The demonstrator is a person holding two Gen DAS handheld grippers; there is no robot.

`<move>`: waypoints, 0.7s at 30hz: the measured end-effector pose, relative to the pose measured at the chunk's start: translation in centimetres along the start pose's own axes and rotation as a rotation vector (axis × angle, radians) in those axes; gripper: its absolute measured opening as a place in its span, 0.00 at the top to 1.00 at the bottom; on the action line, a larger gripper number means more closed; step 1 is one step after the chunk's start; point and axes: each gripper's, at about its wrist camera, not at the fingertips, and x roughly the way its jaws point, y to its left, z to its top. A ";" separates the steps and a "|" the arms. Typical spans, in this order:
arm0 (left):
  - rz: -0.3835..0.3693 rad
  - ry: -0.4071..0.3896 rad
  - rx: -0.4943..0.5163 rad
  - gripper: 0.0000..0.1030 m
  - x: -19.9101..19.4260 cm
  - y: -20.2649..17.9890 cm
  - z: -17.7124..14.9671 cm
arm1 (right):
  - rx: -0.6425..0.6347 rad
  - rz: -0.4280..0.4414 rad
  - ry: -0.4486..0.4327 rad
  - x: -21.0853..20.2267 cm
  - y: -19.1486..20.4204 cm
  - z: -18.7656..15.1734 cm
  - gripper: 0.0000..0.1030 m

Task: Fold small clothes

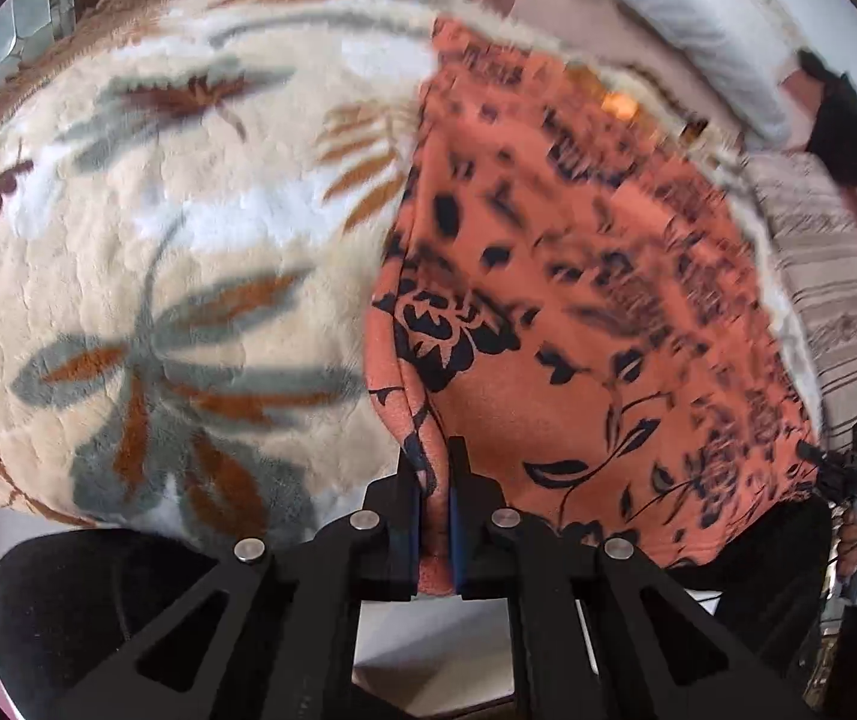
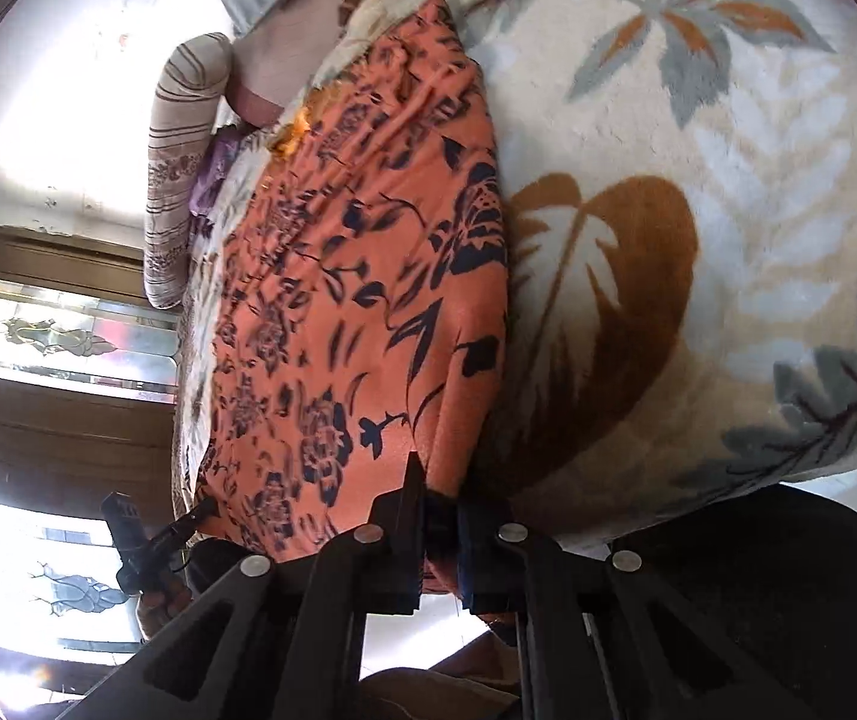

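An orange garment (image 1: 578,300) with a black flower print lies spread on a plush cream blanket (image 1: 188,228) with leaf patterns. My left gripper (image 1: 435,462) is shut on the garment's near left corner, a fold of cloth pinched between its blue pads. In the right wrist view the same orange garment (image 2: 356,300) runs away from me, and my right gripper (image 2: 437,501) is shut on its near corner at the blanket's (image 2: 698,192) edge. The other gripper (image 1: 848,474) shows at the far right of the left wrist view, and at the lower left (image 2: 146,546) of the right wrist view.
Striped pillows (image 1: 836,276) and a white pillow (image 1: 698,18) lie beyond the garment. A black cloth (image 1: 848,132) sits at the right. Dark trouser legs (image 1: 86,600) stand at the bed's near edge. A patterned glass door (image 2: 50,336) is to the left.
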 end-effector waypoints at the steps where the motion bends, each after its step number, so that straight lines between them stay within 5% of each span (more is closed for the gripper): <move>1: 0.008 0.022 -0.009 0.92 0.8 0.2 -0.1 | 0.027 -0.005 0.020 0.7 -0.7 0.0 0.91; 3: 0.006 0.009 -0.001 0.92 0.3 -0.3 0.2 | 0.011 -0.039 0.031 1.5 -0.1 0.1 0.91; 5: -0.007 -0.010 -0.002 0.91 0.1 -0.5 0.6 | 0.032 0.056 0.023 1.6 0.2 0.4 0.88; 11: -0.008 0.005 -0.014 0.87 1.0 -0.7 1.2 | 0.046 0.001 0.050 2.7 -0.6 1.1 0.81; 15: -0.009 -0.006 0.010 0.93 0.5 -0.6 0.9 | 0.015 -0.011 0.056 2.7 -0.2 1.3 0.91; 21: -0.068 -0.053 -0.012 0.93 -1.5 -0.3 1.8 | -0.012 0.123 -0.029 -0.9 2.5 1.9 0.92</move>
